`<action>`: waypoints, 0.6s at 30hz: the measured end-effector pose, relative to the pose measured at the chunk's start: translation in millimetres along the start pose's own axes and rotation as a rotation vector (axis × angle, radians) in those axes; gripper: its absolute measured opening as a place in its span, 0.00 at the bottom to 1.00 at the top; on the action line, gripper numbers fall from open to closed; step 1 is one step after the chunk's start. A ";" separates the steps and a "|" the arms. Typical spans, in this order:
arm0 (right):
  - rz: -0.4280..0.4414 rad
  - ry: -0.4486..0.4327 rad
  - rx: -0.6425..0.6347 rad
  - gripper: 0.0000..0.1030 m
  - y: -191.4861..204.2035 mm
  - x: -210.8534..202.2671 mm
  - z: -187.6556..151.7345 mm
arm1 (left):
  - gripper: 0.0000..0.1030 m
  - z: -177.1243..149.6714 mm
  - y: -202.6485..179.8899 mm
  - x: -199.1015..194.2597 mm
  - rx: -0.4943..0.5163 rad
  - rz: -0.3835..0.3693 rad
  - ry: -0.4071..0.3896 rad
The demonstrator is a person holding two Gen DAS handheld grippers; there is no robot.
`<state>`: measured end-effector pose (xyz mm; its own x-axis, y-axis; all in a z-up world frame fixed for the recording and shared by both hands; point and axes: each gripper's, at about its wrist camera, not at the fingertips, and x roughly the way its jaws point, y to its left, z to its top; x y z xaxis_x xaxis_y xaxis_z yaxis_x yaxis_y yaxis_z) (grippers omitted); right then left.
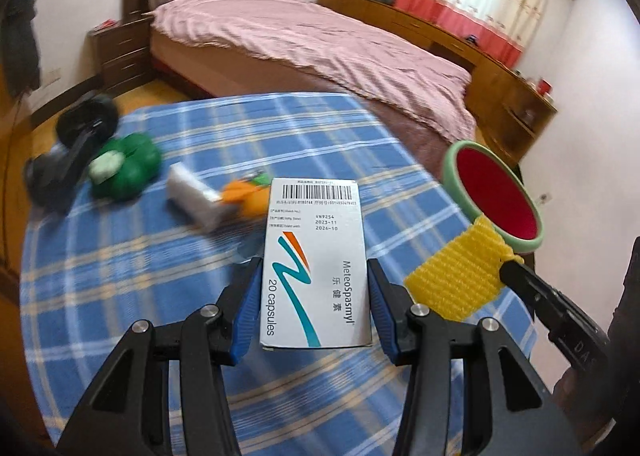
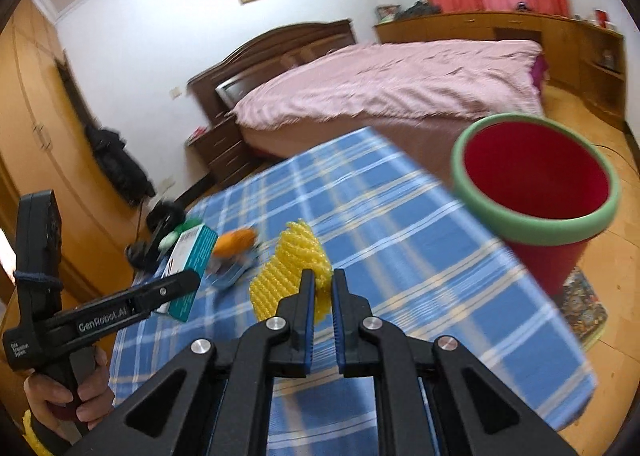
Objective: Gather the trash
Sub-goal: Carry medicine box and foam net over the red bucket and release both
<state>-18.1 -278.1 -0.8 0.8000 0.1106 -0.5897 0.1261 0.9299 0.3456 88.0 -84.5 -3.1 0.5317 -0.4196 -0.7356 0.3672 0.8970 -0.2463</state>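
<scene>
My left gripper is shut on a white medicine box, held above the blue plaid tablecloth; the box also shows in the right wrist view. My right gripper is shut on a yellow foam net, also seen in the left wrist view. A red trash bin with a green rim stands on the floor past the table's right edge, and shows in the left wrist view.
On the table lie an orange toy, a white block, a green round object and a black dumbbell. A bed with a pink cover stands behind. A patterned mat lies under the bin.
</scene>
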 end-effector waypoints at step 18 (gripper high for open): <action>-0.247 -0.128 0.156 0.09 -139.1 -32.7 60.9 | 0.50 49.4 -151.1 77.6 0.209 -0.167 0.040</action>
<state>-26.0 -432.4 14.8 0.8001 -0.1662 -0.5764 0.4065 0.8569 0.3171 111.5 -259.5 8.2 0.4217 -0.5500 -0.7208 0.5988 0.7659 -0.2341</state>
